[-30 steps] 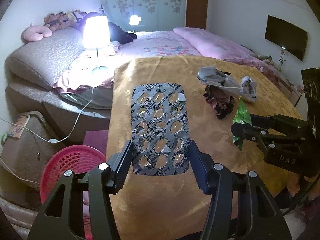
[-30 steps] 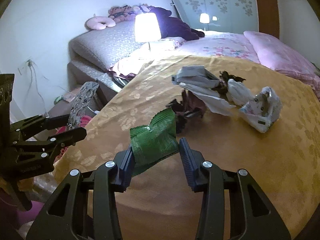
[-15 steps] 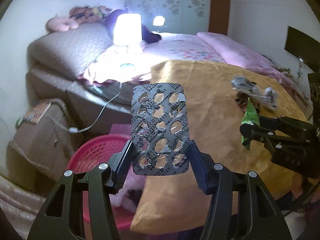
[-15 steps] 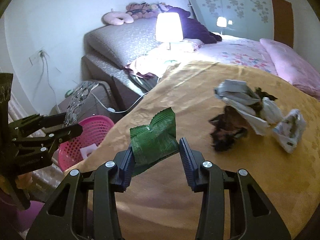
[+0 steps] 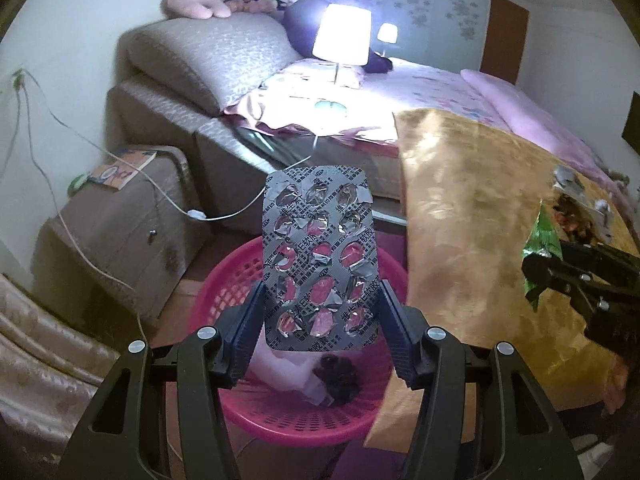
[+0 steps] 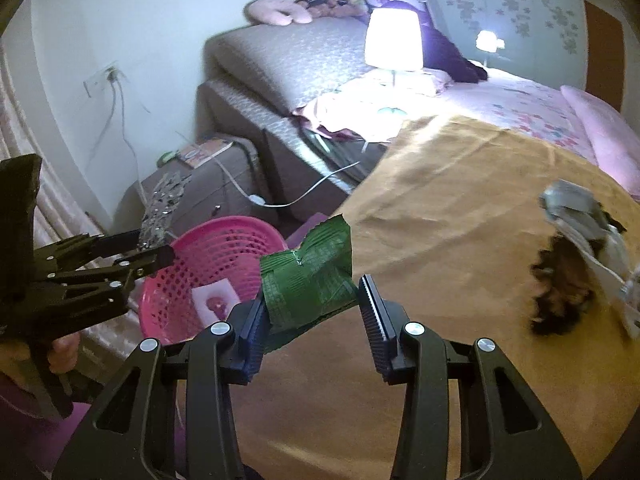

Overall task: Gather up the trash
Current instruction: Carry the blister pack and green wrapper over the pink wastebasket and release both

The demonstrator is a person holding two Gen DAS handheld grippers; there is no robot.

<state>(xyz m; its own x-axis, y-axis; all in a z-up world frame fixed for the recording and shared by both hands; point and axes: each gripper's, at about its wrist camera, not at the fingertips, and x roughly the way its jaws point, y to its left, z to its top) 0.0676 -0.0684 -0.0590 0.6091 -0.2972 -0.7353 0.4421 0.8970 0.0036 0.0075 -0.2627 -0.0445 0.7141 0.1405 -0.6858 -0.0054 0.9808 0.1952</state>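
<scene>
My left gripper [image 5: 320, 300] is shut on a silver, used-up pill blister pack [image 5: 318, 256], held upright right above the pink plastic basket [image 5: 280, 424] on the floor. In the basket lie a white packet and a dark clump. My right gripper [image 6: 312, 300] is shut on a crumpled green wrapper [image 6: 308, 276], over the edge of the gold-clothed table [image 6: 440, 208] beside the basket [image 6: 224, 240]. The right wrist view shows the left gripper [image 6: 160, 254] with the blister pack [image 6: 162, 204] at the basket's far rim.
A heap of crumpled paper and dark scraps [image 6: 580, 264] lies on the table at the right. Behind the basket stand a brown bedside cabinet [image 5: 116, 224] with a white cable across it, a bed and a lit lamp [image 5: 340, 36].
Both grippers have swung left, away from the table top and towards the basket. The blister pack now hangs over the basket; the green wrapper has reached the table's edge. Neither grip has changed.
</scene>
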